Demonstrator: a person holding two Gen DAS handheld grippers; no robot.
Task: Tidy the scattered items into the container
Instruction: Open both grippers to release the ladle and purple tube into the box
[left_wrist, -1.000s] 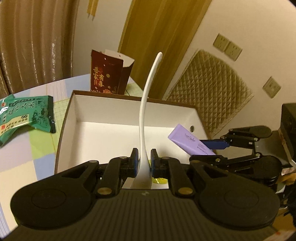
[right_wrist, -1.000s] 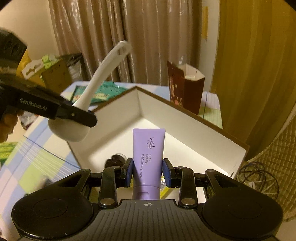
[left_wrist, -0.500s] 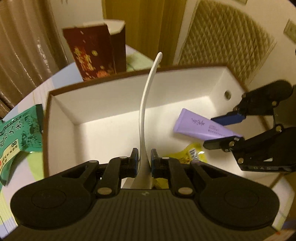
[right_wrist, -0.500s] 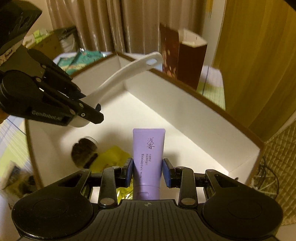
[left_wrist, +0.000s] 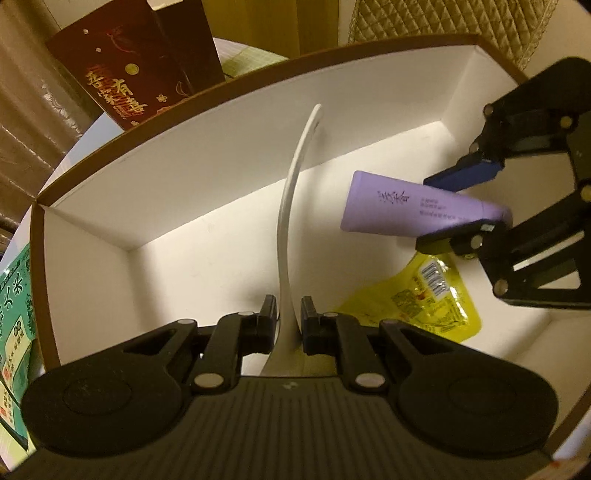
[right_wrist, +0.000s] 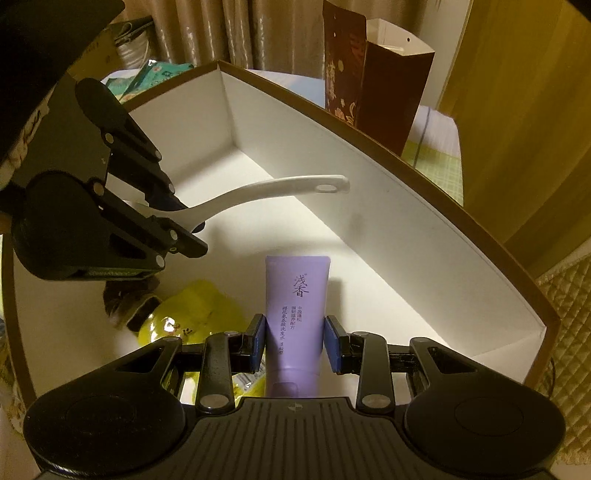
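Note:
The container is a white box with a brown rim (left_wrist: 207, 92), also in the right wrist view (right_wrist: 424, 177). My left gripper (left_wrist: 289, 320) is shut on a white rice spoon (left_wrist: 291, 206) and holds it inside the box; the spoon also shows in the right wrist view (right_wrist: 273, 190). My right gripper (right_wrist: 294, 341) is shut on a purple tube (right_wrist: 297, 295) and holds it low inside the box; the tube also shows in the left wrist view (left_wrist: 406, 208). A yellow packet (left_wrist: 424, 302) and a dark small item (right_wrist: 122, 299) lie on the box floor.
A dark red paper bag (left_wrist: 140, 66) stands just behind the box, and it also shows in the right wrist view (right_wrist: 373, 77). A green packet (left_wrist: 14, 317) lies on the checked table left of the box. Curtains hang behind.
Both grippers have come down from above the rim into the box, carrying the spoon and the tube. The spoon is now tilted lower over the box floor.

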